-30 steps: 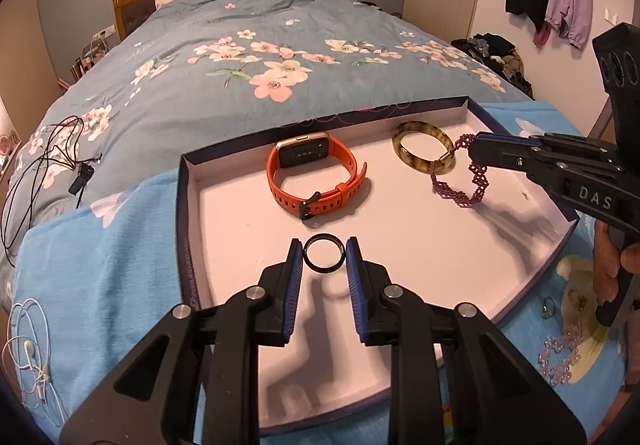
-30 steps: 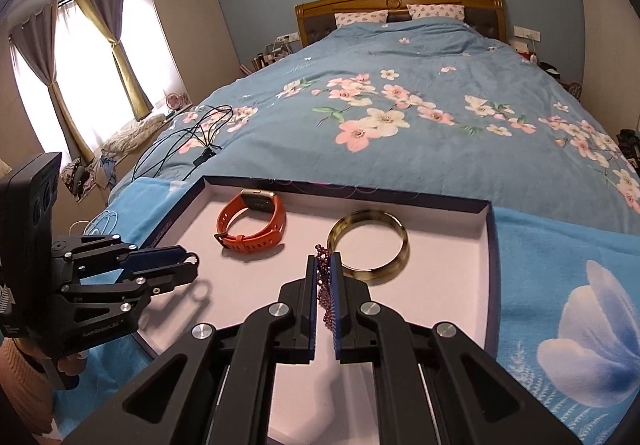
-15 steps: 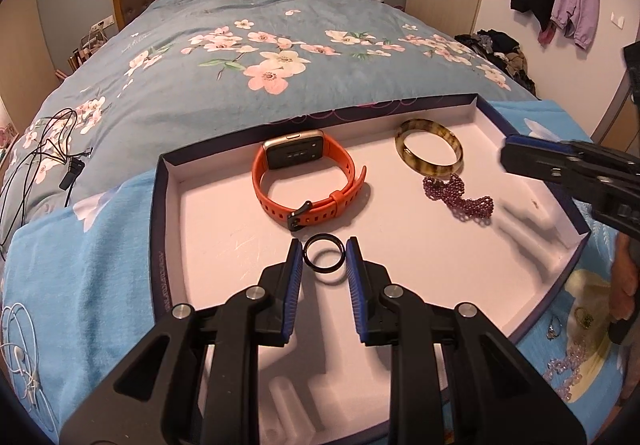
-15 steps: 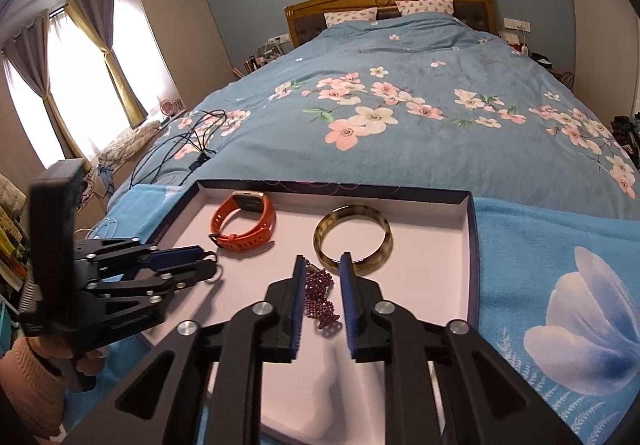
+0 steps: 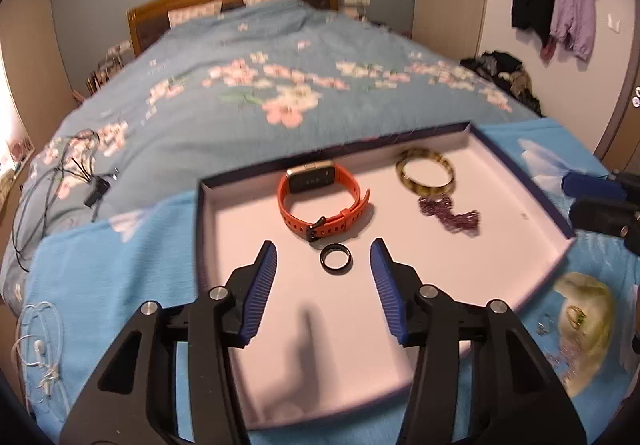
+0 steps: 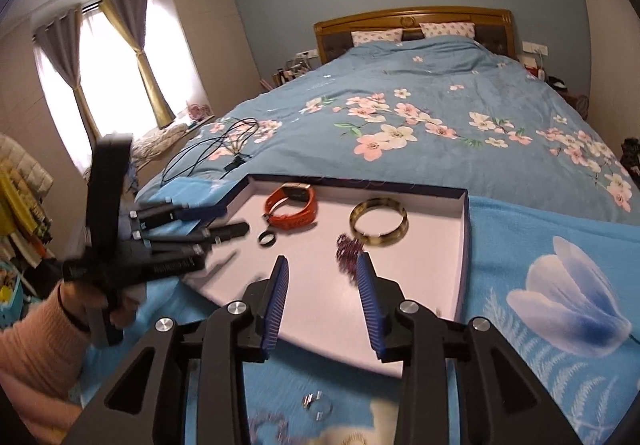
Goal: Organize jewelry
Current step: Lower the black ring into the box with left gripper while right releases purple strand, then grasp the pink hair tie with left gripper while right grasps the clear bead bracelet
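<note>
Both the left gripper [image 5: 323, 257] and the right gripper [image 6: 322, 277] are seen spread apart and empty above the tray [image 5: 520, 181], on whose floor the black ring [image 5: 336, 256], orange watch [image 5: 320, 201], tortoiseshell bangle [image 5: 425, 173] and purple beaded bracelet [image 5: 448, 213] are laid.

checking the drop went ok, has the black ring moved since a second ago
Yes. The black ring was pinched between the left tongs; now it lies free on the tray, just below the orange watch clasp.
</note>
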Available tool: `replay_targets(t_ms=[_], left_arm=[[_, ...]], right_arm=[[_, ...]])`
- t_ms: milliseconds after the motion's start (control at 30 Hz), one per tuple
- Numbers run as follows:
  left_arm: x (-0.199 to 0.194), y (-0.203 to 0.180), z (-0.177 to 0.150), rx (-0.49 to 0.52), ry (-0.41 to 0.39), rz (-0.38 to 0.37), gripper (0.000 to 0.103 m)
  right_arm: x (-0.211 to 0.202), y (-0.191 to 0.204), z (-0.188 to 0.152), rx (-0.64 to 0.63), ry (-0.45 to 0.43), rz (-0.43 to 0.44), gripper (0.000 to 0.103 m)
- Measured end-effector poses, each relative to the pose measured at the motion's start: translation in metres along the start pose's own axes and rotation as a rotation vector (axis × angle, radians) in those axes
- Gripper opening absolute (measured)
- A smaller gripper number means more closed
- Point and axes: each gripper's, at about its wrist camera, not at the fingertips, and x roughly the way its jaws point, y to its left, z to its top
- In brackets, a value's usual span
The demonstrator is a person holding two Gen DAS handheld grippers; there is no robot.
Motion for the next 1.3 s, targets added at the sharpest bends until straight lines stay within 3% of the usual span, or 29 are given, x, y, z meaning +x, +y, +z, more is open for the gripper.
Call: replay_targets(t_ms=[167,367,667,1033,1200,1300], left_arm=[[-0.046,0.0,-0.02,0.031,-0.066,0.005,0.054],[-0.08,-0.005,-0.057,0.07,-0.073,0.001,0.054],[-0.09,-0.015,-0.099,0.087,-0.024,-0.045,0.054],[-0.101,-0.037,-0.114,0.163,-0.028,-0.098,0.055],[-0.107,-0.057,-0.119,0.219,-0.038,-0.18,0.055],[-0.105,-0.067,-0.119,0.238,-0.024,-0.22,0.055]], right_arm=[[-0.02,0.008,-0.025,-0.066,0.03,-0.032,0.033],[-0.029,0.002,-0.055,-0.038,0.073,-0.056,0.033],[-0.023,0.029,-0.088,-0.108,0.153,-0.013,0.033],[-0.006,0.035,-0.091,-0.129,0.207,-0.028,0.033],[-0.001,0.036,-0.093,-0.142,0.231,-0.035,0.021],[-0.001,0.038,-0.094,-0.154,0.233,-0.044,0.02]])
